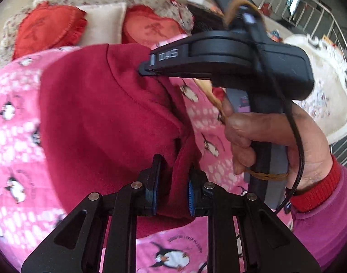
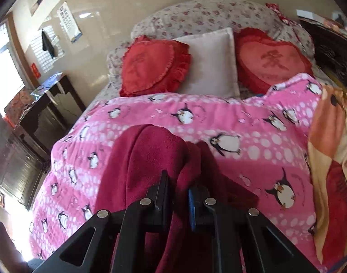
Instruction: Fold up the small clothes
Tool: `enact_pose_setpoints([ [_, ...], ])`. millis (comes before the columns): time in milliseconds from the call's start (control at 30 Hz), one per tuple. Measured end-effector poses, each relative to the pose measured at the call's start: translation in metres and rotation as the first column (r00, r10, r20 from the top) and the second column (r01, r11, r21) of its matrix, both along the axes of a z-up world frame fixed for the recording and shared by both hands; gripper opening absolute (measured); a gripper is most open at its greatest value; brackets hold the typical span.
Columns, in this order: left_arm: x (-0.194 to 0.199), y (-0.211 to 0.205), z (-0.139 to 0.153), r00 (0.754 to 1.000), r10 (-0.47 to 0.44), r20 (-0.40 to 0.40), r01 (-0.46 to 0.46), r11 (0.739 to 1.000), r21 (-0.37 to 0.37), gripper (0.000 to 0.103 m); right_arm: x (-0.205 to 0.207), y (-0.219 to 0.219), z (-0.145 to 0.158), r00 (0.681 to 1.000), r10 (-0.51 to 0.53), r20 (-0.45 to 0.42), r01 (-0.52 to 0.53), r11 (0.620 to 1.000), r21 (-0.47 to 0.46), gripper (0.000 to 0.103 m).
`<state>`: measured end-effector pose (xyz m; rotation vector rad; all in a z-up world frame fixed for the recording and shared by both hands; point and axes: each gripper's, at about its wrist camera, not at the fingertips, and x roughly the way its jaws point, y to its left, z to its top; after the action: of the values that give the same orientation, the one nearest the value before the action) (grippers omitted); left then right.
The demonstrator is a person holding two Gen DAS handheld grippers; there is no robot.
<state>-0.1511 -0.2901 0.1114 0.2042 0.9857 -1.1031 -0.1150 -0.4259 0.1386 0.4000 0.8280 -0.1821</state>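
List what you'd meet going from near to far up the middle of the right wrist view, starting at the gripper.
Right gripper, jaws shut on the dark red garment → pink penguin blanket → white pillow between two red heart cushions → floral bedding → wall.

We see a bright daylit room, with the window point(image 2: 5, 72) at far left blown out to white glare. Motion blur smears the pink blanket point(image 1: 12, 118) and the far railing point(image 1: 321, 16). Fisheye bending curves both views, with dark vignetted corners.
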Motion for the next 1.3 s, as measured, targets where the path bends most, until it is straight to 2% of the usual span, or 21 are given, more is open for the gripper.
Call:
enact_pose_setpoints([
  [33,-0.003,-0.007,-0.004,1.000,-0.013,0.000,0.013,1.000,0.018,0.021,-0.001,-0.006,-0.010,1.000,-0.014,-0.019,0.014,1.000,0.000,0.013],
  [100,-0.010,-0.009,-0.001,0.999,-0.032,0.009,0.031,0.998,0.047,0.033,-0.004,-0.018,-0.028,0.999,-0.035,-0.024,0.037,0.997,0.063,0.013],
  [133,-0.013,-0.007,0.004,0.999,-0.051,0.003,0.051,0.997,0.050,0.045,-0.009,-0.026,-0.030,0.998,-0.056,0.001,0.056,0.993,0.109,0.014],
  [167,-0.013,-0.001,0.010,0.997,-0.071,-0.007,0.071,0.996,0.044,0.051,-0.013,-0.030,-0.029,0.998,-0.069,0.006,0.068,0.989,0.135,0.019],
  [200,-0.015,0.011,0.015,0.997,-0.073,-0.005,0.073,0.997,0.035,0.052,-0.019,-0.032,-0.025,0.996,-0.093,0.001,0.092,0.986,0.139,0.034],
  [267,-0.014,0.038,0.030,0.998,-0.044,0.036,0.043,0.999,0.027,0.058,-0.035,-0.029,-0.010,0.993,-0.119,0.021,0.116,0.985,0.124,0.038],
  [333,-0.006,0.061,0.039,0.994,0.019,0.109,-0.023,0.999,0.040,0.063,-0.055,-0.019,0.007,0.995,-0.076,0.060,0.067,0.988,0.141,0.039],
  [400,0.005,0.080,0.039,0.980,0.098,0.172,-0.107,0.993,0.048,0.063,-0.071,0.002,0.020,0.996,-0.031,0.083,0.020,0.991,0.133,0.045],
  [467,0.021,0.090,0.029,0.967,0.165,0.194,-0.185,0.979,0.089,0.063,-0.080,0.021,0.024,0.996,0.007,0.092,-0.017,0.993,0.118,0.047],
  [533,0.033,0.096,0.017,0.963,0.215,0.162,-0.234,0.966,0.111,0.063,-0.084,0.041,0.020,0.996,0.051,0.078,-0.060,0.991,0.121,0.047],
  [633,0.030,0.096,-0.004,0.966,0.231,0.115,-0.246,0.959,0.143,0.063,-0.078,0.058,-0.005,0.999,0.038,-0.022,-0.035,0.994,0.099,0.047],
  [700,0.023,0.094,-0.006,0.970,0.217,0.114,-0.233,0.960,0.155,0.063,-0.079,0.058,-0.020,0.998,0.017,-0.059,-0.012,0.997,0.081,0.020],
  [833,0.015,0.087,0.000,0.969,0.189,0.162,-0.211,0.969,0.132,0.063,-0.114,0.054,-0.030,0.999,-0.024,-0.027,0.027,0.992,0.124,0.014],
  [933,0.015,0.079,-0.002,0.965,0.185,0.186,-0.214,0.964,0.155,0.063,-0.121,0.049,-0.050,0.996,-0.050,-0.073,0.060,0.986,0.154,0.014],
  [1000,0.018,0.076,-0.004,0.963,0.197,0.183,-0.226,0.962,0.153,0.063,-0.122,0.049,-0.052,0.996,-0.048,-0.069,0.058,0.985,0.164,0.014],
  [1067,0.021,0.072,-0.004,0.962,0.207,0.177,-0.234,0.961,0.149,0.063,-0.129,0.049,-0.040,0.998,-0.055,-0.034,0.060,0.984,0.171,0.014],
  [1167,0.025,0.071,-0.001,0.958,0.213,0.194,-0.242,0.960,0.140,0.063,-0.134,0.046,-0.014,0.996,-0.092,0.004,0.091,0.987,0.133,0.033],
  [1300,0.032,0.065,0.002,0.948,0.228,0.223,-0.263,0.954,0.141,0.063,-0.126,0.051,0.018,0.992,-0.079,0.094,0.073,0.995,0.071,0.036],
])
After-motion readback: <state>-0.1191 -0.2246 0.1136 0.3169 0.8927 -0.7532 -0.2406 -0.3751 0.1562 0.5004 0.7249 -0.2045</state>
